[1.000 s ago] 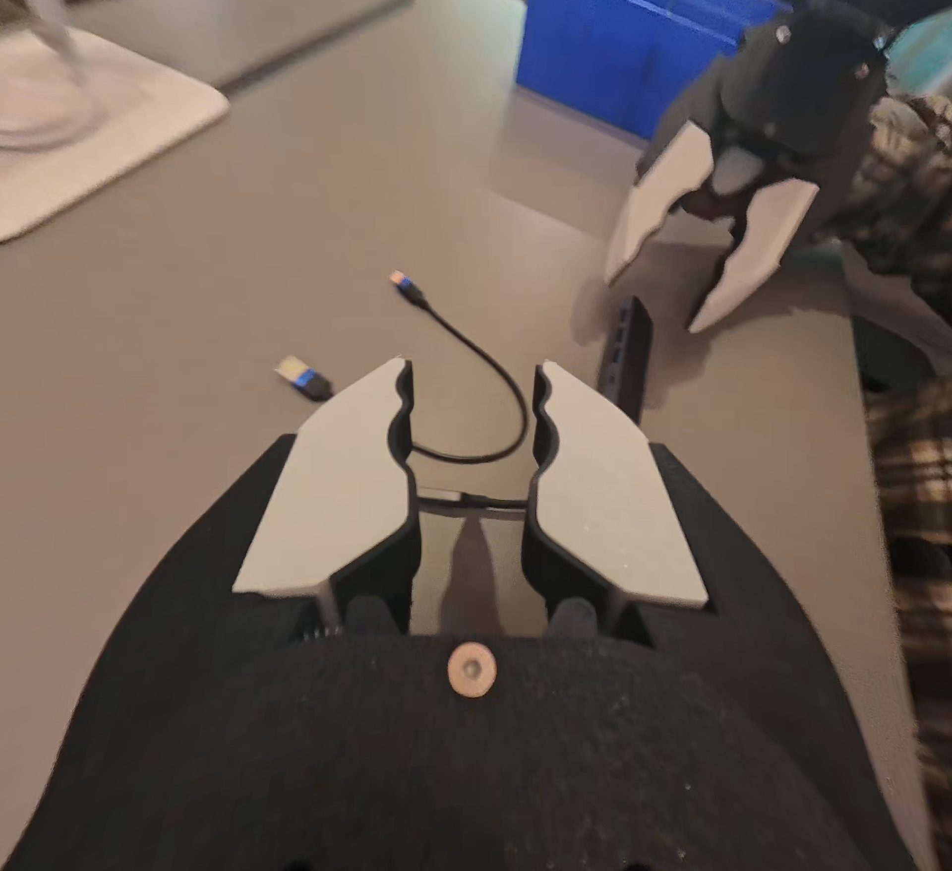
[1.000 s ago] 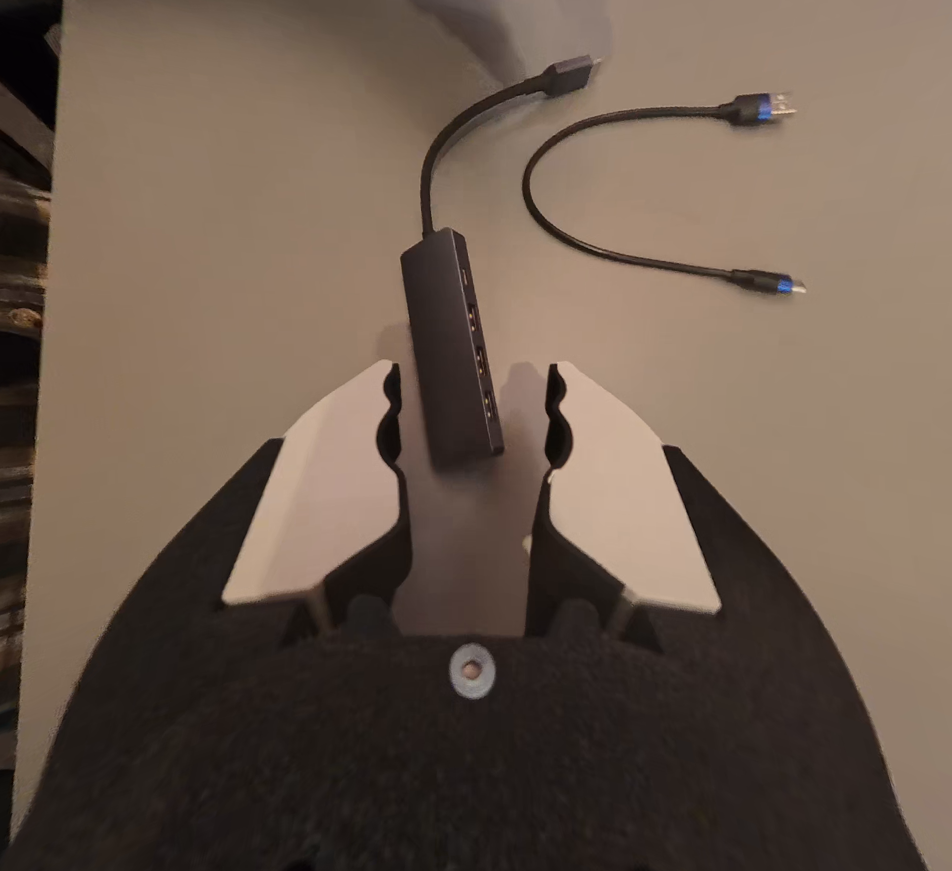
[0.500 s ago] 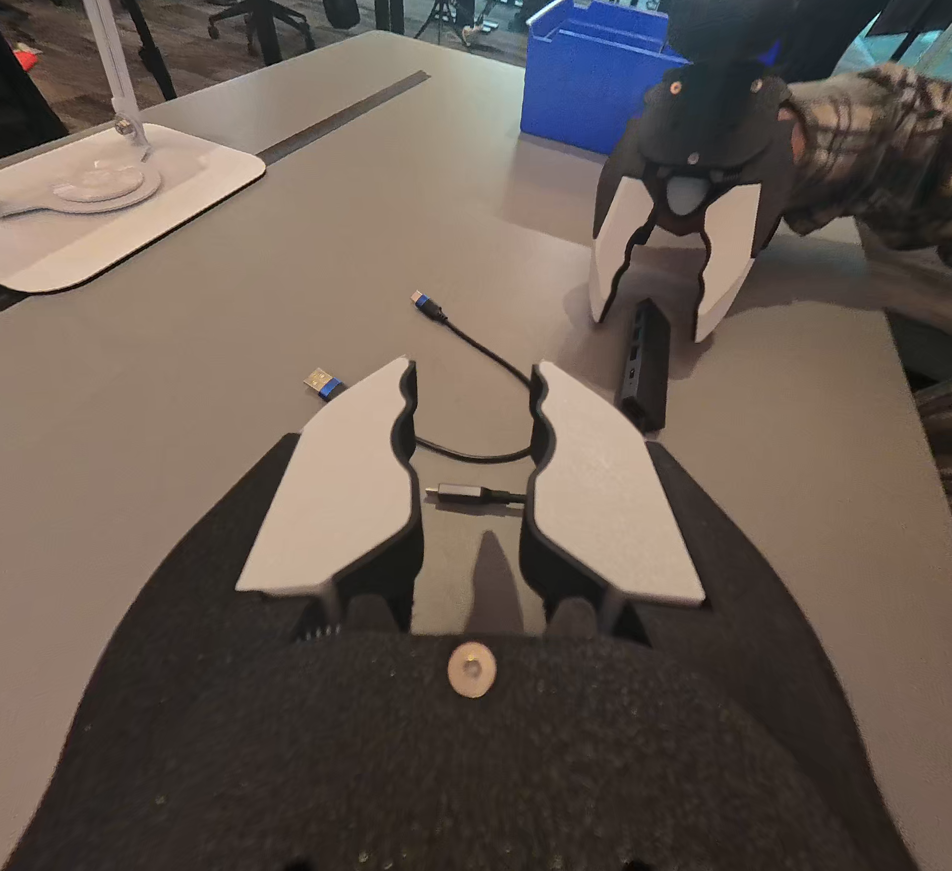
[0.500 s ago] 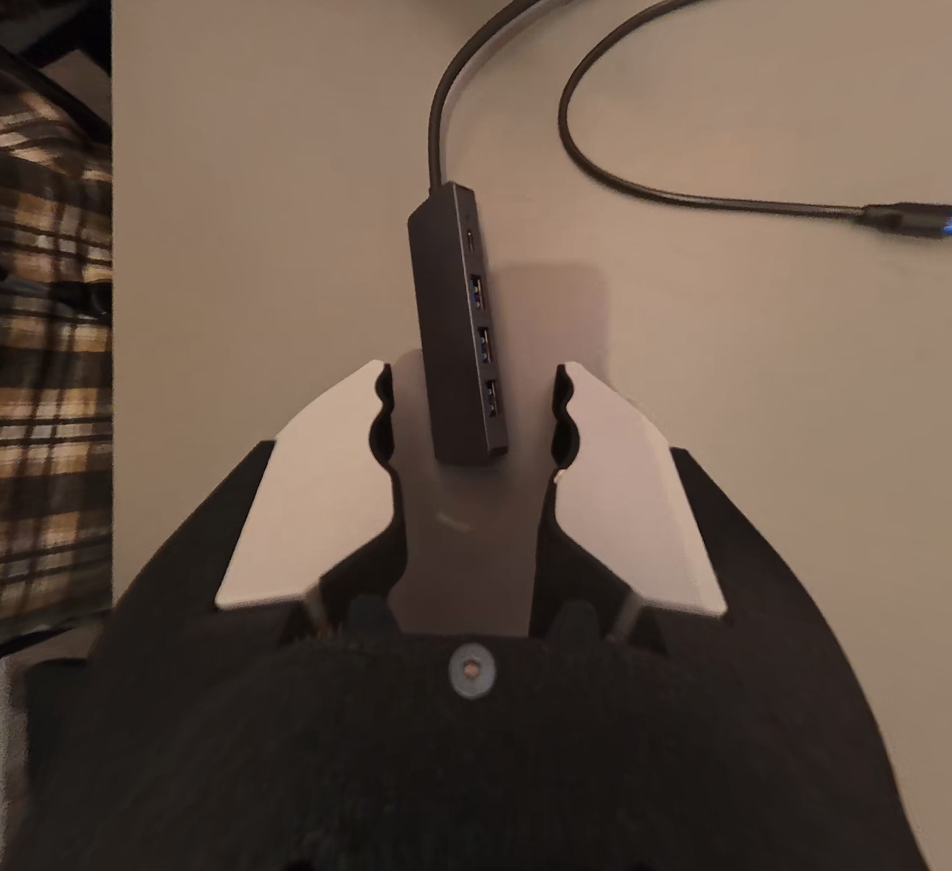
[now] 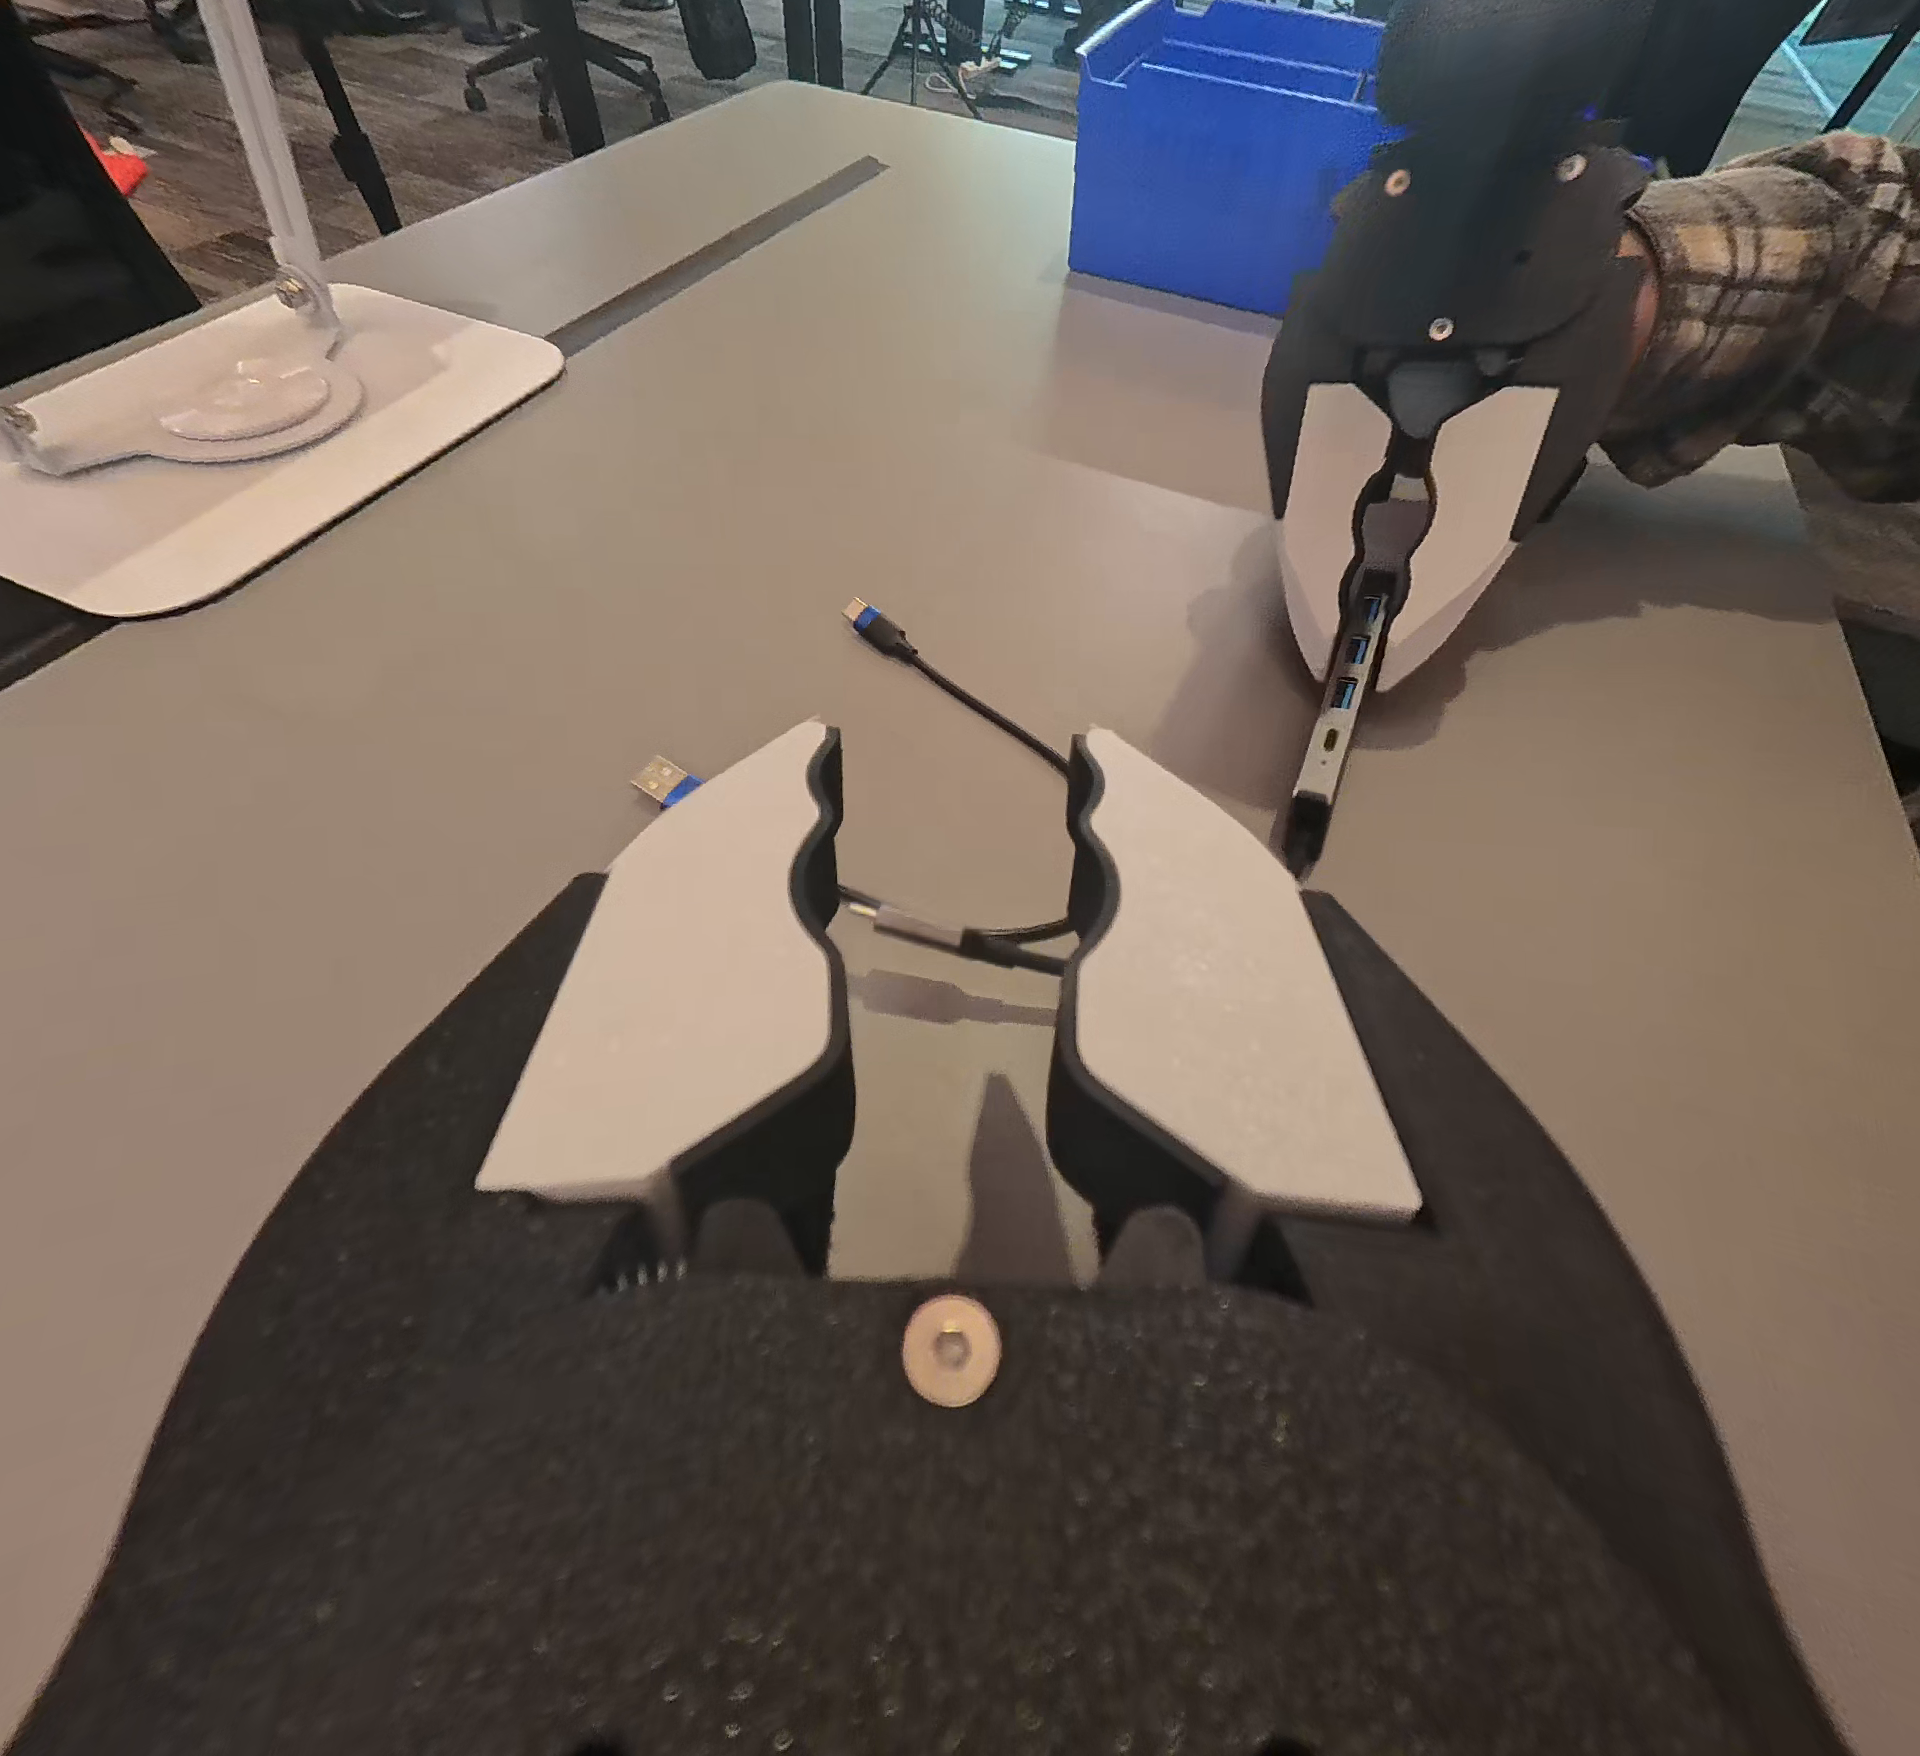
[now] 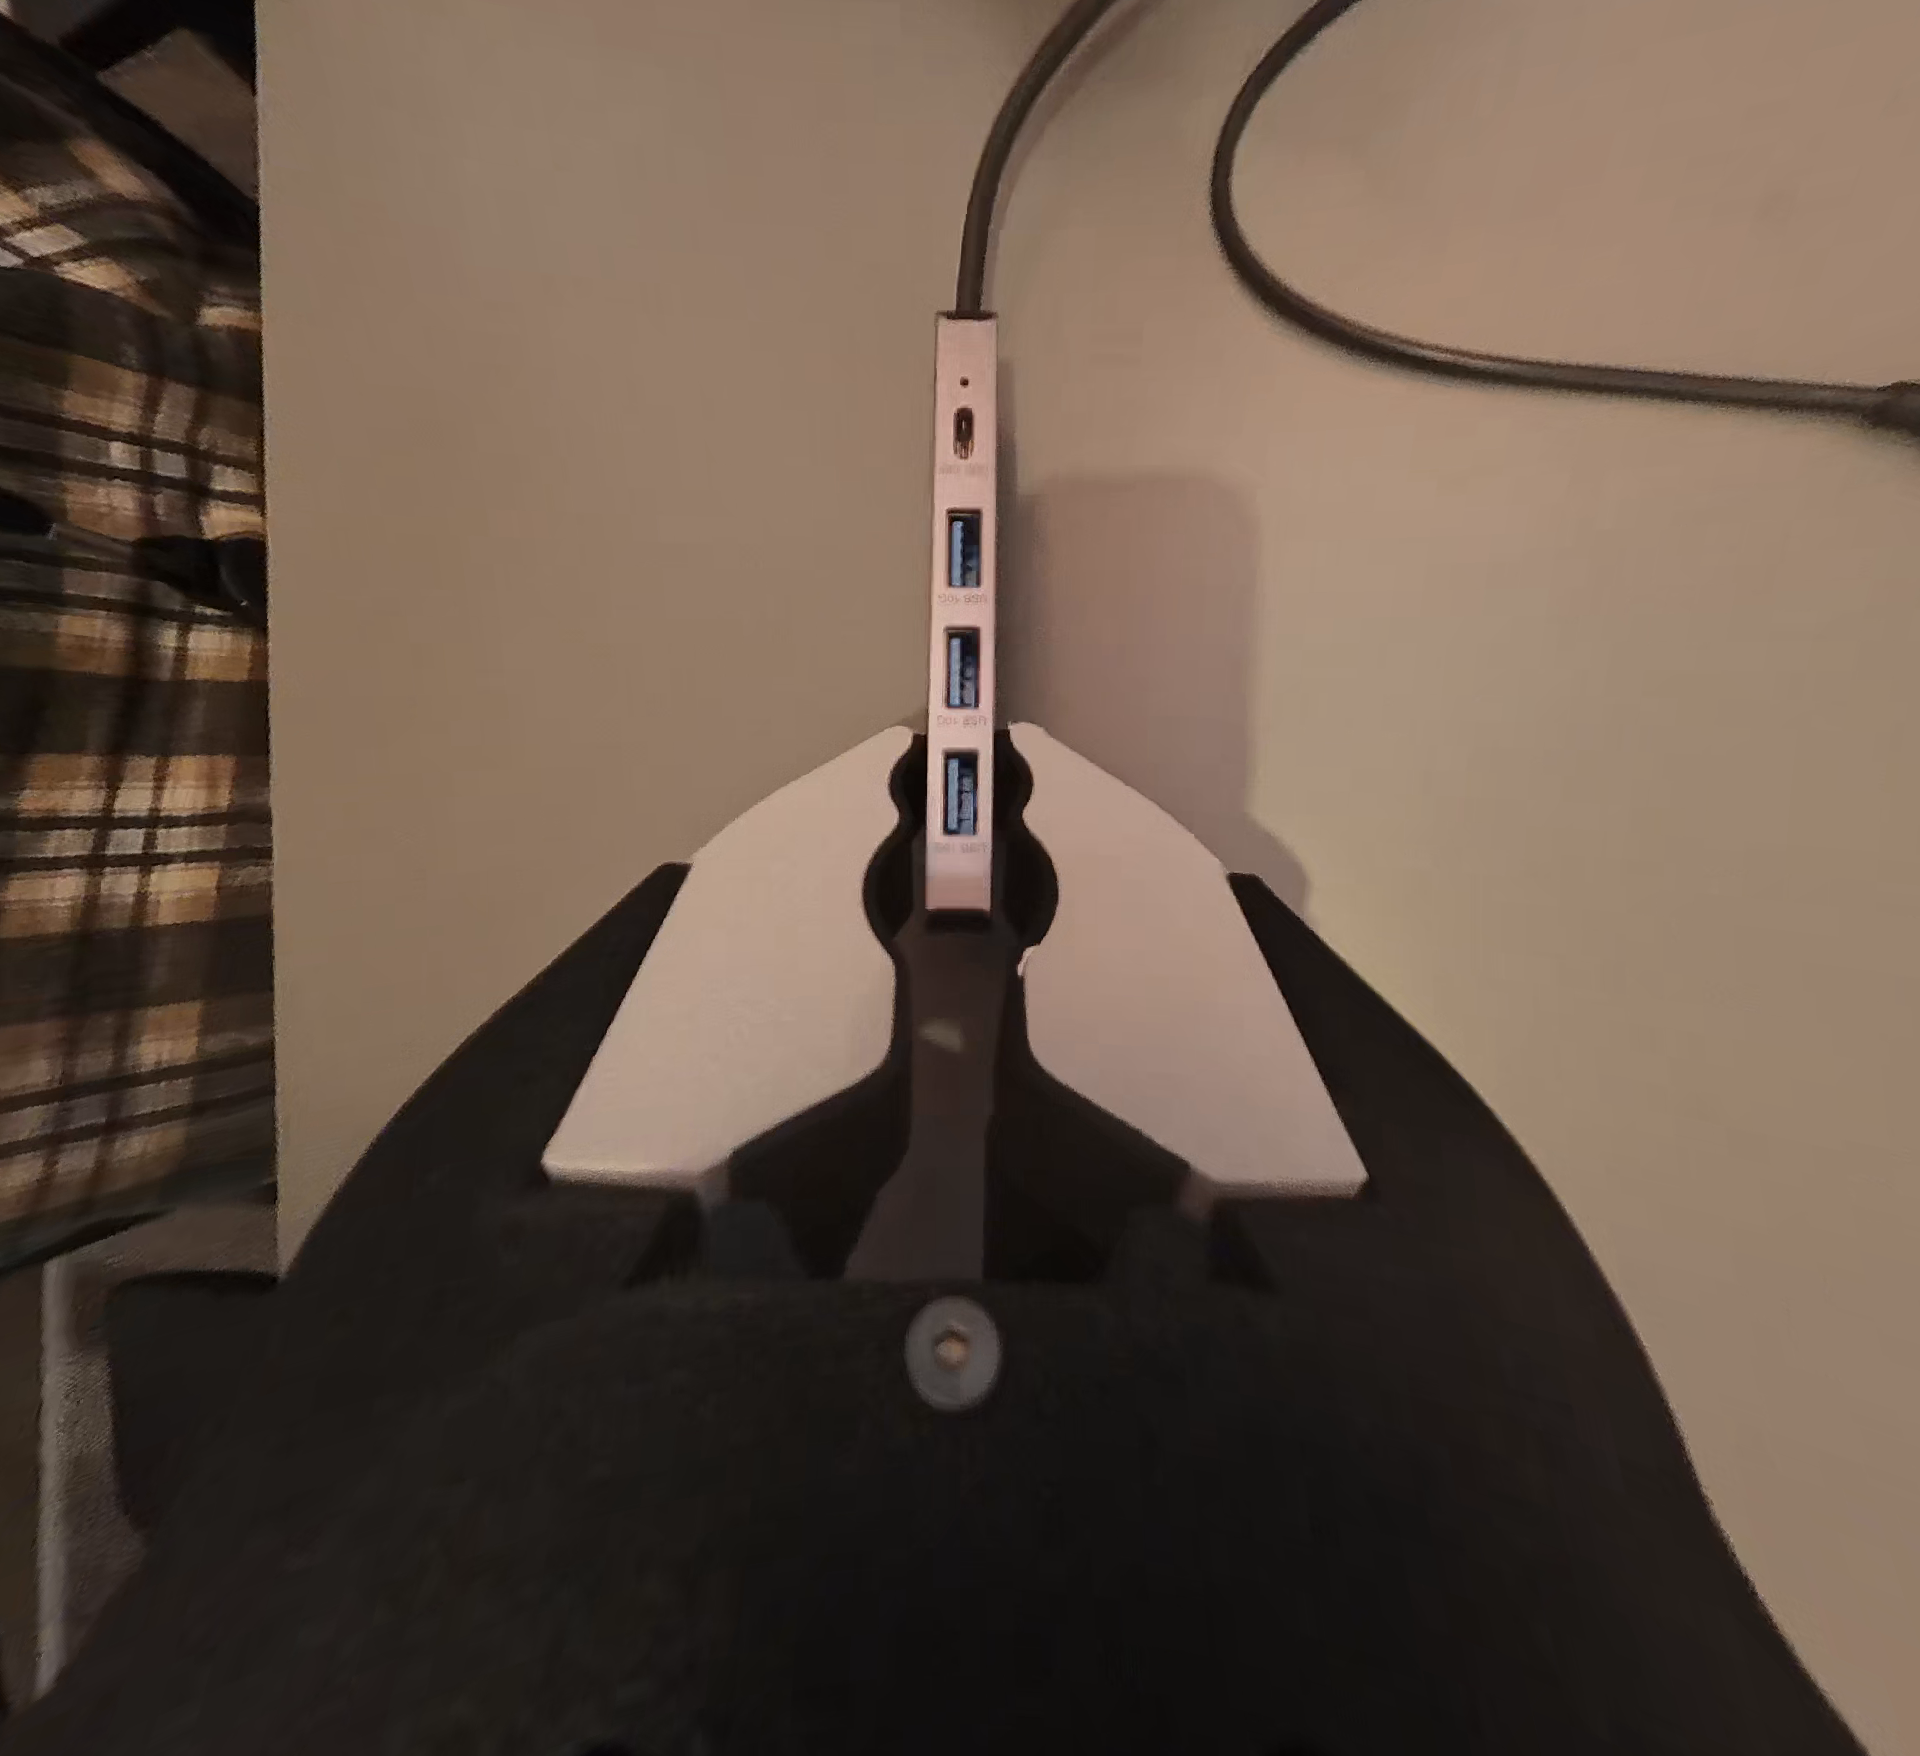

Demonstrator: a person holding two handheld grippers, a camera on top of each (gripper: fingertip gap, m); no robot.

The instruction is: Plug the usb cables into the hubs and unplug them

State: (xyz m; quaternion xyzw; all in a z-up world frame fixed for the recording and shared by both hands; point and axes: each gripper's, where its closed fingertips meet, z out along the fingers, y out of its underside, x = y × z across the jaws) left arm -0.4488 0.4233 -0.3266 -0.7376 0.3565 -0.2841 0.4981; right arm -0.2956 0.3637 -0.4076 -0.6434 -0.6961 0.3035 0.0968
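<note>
Half a second ago the right gripper (image 6: 961,740) stood open astride the hub (image 6: 964,563); now its fingers have closed on the hub's near end, and the hub is turned up on its narrow edge, ports facing the camera. In the left wrist view the same right gripper (image 5: 1351,678) sits near the desk's right edge, tips down on the desk (image 5: 727,480), the hub (image 5: 1340,719) jutting from between them.

The left gripper (image 5: 951,761) has not changed — fingers spread apart, holding nothing, hovering over the middle of the desk. The hub's own lead ends in a grey plug (image 5: 914,927) lying between its fingers. The loose usb cable (image 5: 977,704) curves beside it: one blue-banded plug (image 5: 873,626) lies toward the desk's far side, the flat plug (image 5: 660,779) peeks out past the left finger.

Hard to make out: the cable's middle stretch is hidden behind the left gripper's fingers; in the right wrist view both cables run out of frame at top and right. A blue bin (image 5: 1195,179) stands at the far right of the desk, a white stand base (image 5: 312,418) at the left edge.
</note>
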